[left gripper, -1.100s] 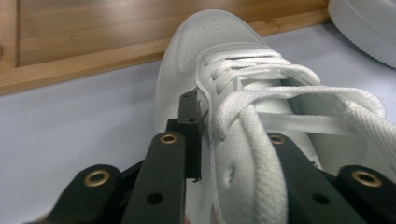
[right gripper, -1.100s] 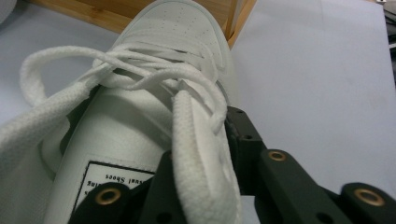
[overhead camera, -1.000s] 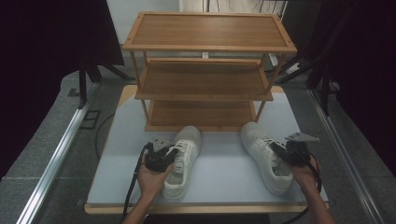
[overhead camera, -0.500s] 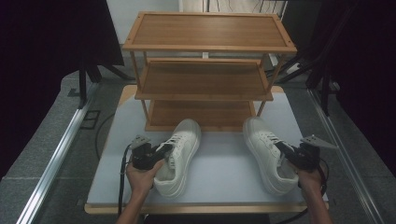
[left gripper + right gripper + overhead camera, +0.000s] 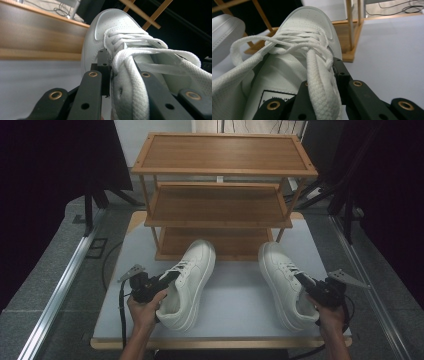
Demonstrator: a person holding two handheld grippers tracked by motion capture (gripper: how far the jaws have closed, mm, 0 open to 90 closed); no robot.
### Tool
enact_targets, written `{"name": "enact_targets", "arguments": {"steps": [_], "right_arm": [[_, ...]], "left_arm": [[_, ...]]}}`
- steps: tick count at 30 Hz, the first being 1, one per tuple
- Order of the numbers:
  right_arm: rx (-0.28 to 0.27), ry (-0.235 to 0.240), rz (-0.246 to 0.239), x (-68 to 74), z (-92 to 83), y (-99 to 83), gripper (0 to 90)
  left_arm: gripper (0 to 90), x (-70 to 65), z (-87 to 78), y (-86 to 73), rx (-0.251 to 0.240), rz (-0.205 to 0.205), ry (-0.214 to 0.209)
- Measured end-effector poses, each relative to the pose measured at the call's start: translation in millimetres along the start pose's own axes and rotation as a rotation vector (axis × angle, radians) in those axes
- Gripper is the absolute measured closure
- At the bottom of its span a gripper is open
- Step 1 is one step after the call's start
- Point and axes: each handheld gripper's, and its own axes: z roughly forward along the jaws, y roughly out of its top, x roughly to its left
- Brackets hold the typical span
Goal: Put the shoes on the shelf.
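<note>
Left gripper (image 5: 167, 279) clamps left shoe (image 5: 190, 280); right gripper (image 5: 306, 282) clamps right shoe (image 5: 285, 282); both shoes moved toward rack (image 5: 220, 195); shelving likely next

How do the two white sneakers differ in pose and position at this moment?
The left sneaker is angled, its toe leaning toward the table's middle and overlapping the front edge of the rack's bottom shelf; the right sneaker points its toe toward the rack but stops short of it. The left gripper grips the left sneaker's outer side, the right gripper the right sneaker's. Both are white, laced, and clamped at the eyelet edge.
</note>
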Motion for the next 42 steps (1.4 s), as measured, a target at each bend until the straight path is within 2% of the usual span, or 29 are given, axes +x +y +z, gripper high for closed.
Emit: {"name": "enact_targets", "arguments": {"steps": [4,7,12,18,28,34,42], "right_arm": [[-0.016,0.04,0.018,3.9,-1.2,0.6,83.3],[-0.036,0.053,0.032,6.5,-3.9,2.3,83.3],[-0.079,0.078,0.071,9.7,-10.1,5.4,83.3],[-0.109,0.094,0.074,16.2,-15.4,10.3,83.3],[-0.162,0.12,0.091,28.3,-20.0,20.9,83.3],[-0.195,0.147,0.107,35.4,-22.5,30.2,83.3],[-0.212,0.165,0.114,42.4,-22.6,40.4,83.3]], "left_arm": [[80.7,-3.8,-4.9,4.9,-0.032,0.001,-0.023],[80.7,-7.3,-7.8,8.4,-0.052,-0.008,-0.049],[80.8,-12.6,-10.2,12.9,-0.071,-0.002,-0.072],[80.7,-16.0,-10.8,17.6,-0.087,-0.01,-0.099],[80.8,-22.9,-7.5,28.1,-0.092,-0.006,-0.109],[80.8,-29.3,-3.5,34.8,-0.113,0.002,-0.112],[80.8,-28.7,1.2,39.2,-0.119,-0.023,-0.13]]}}
